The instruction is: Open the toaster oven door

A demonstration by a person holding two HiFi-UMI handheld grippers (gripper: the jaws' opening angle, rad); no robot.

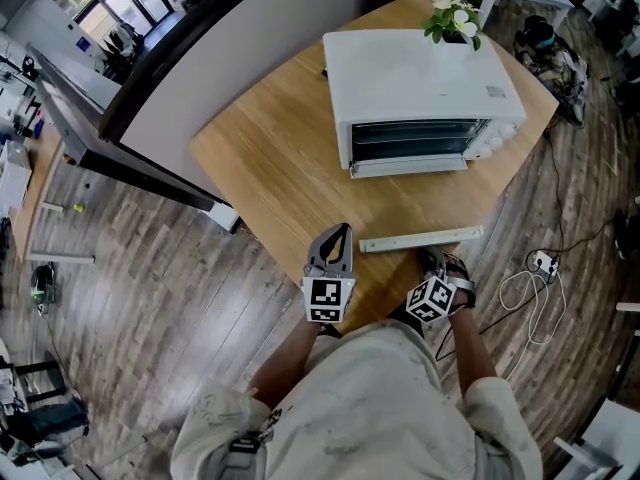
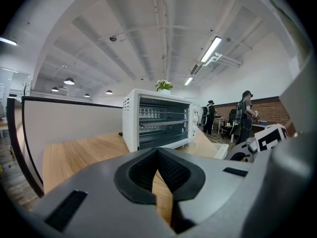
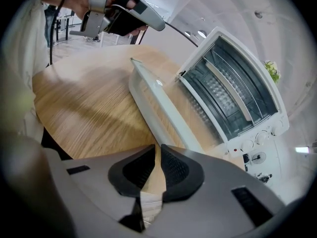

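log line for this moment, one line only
toaster oven door: open, swung down | left gripper: shut, empty | right gripper: jaws closing, empty, off the door

Bright, even lighting; soft shadows; fisheye-warped edges.

The toaster oven (image 1: 420,78)'s dials (image 1: 497,140) are too small to read.

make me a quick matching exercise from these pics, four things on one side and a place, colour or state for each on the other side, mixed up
Things:
1. oven door
2. plant
3. table
4. left gripper

Place, colour or state:
a. light wood
b. jaws together, nothing held
c. swung down, open
d. on top of the toaster oven

Pairs: 1-c, 2-d, 3-a, 4-b
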